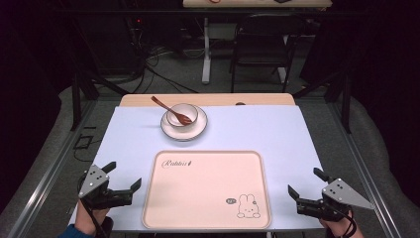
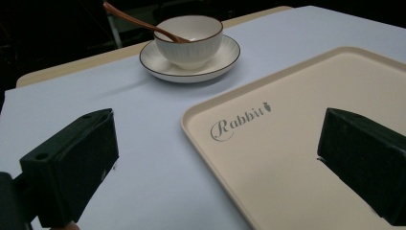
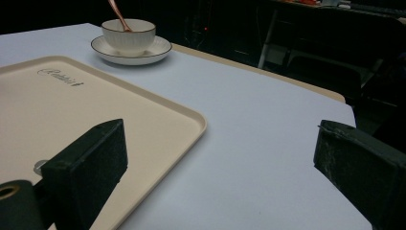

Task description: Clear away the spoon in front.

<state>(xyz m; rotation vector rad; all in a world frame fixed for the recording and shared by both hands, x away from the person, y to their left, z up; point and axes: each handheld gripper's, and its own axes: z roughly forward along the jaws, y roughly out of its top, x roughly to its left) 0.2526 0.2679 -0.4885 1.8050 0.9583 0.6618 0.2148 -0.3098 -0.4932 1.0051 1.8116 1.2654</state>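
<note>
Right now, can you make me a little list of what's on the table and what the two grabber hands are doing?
table cover: pale blue sheet
tray: cream, bare, rabbit drawing in its near right corner
bowl: white, stands on the saucer, beyond the tray
saucer: white with a dark rim
spoon: brown, rests in the bowl, handle pointing up and left
left gripper: open, holds nothing, left of the tray
right gripper: open, holds nothing, right of the tray
</note>
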